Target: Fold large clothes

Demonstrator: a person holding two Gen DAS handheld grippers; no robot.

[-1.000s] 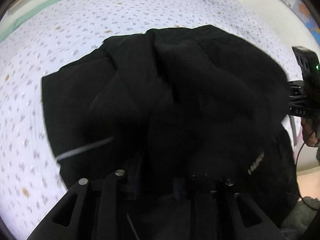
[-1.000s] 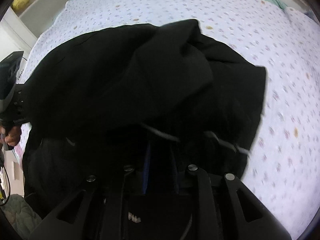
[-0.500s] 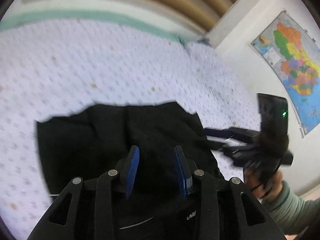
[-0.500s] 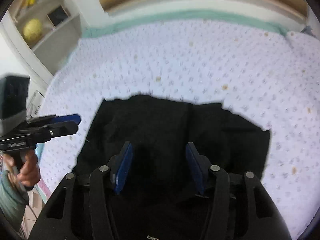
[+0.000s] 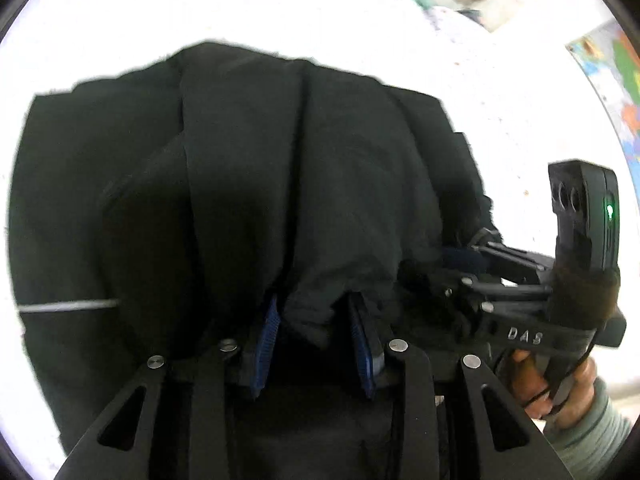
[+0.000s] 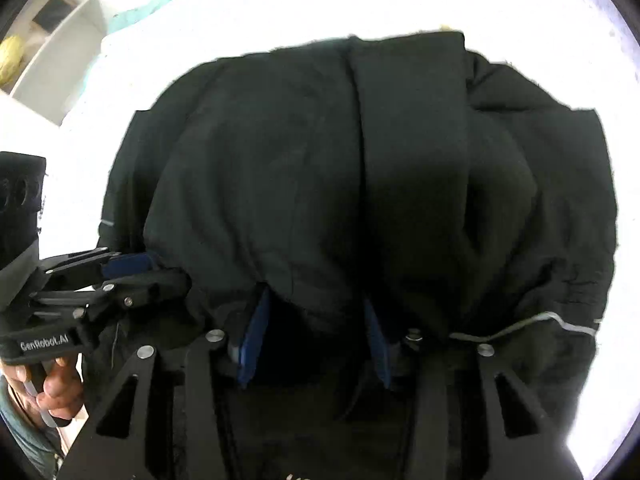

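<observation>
A large black garment [image 5: 248, 184] lies bunched on the bed and fills both views [image 6: 360, 184]. My left gripper [image 5: 316, 308] has its blue pads [image 5: 269, 332] spread apart, with a fold of the black cloth hanging between them. My right gripper [image 6: 316, 312] also stands open, blue pads [image 6: 252, 336] apart, with cloth draped over and between them. The right gripper shows in the left wrist view [image 5: 472, 276] at the garment's right edge. The left gripper shows in the right wrist view [image 6: 132, 268] at its left edge. A grey reflective stripe [image 6: 532, 322] runs along one hem.
The bed sheet [image 5: 100, 20] is overexposed white around the garment. A wall map [image 5: 612, 76] hangs at the right. A white shelf [image 6: 44, 52] stands left of the bed. The person's hands [image 5: 532, 380] hold the gripper handles.
Both grippers have dropped back down onto the garment from a raised position. Cloth now lies between the open pads of each. The sheet has become overexposed.
</observation>
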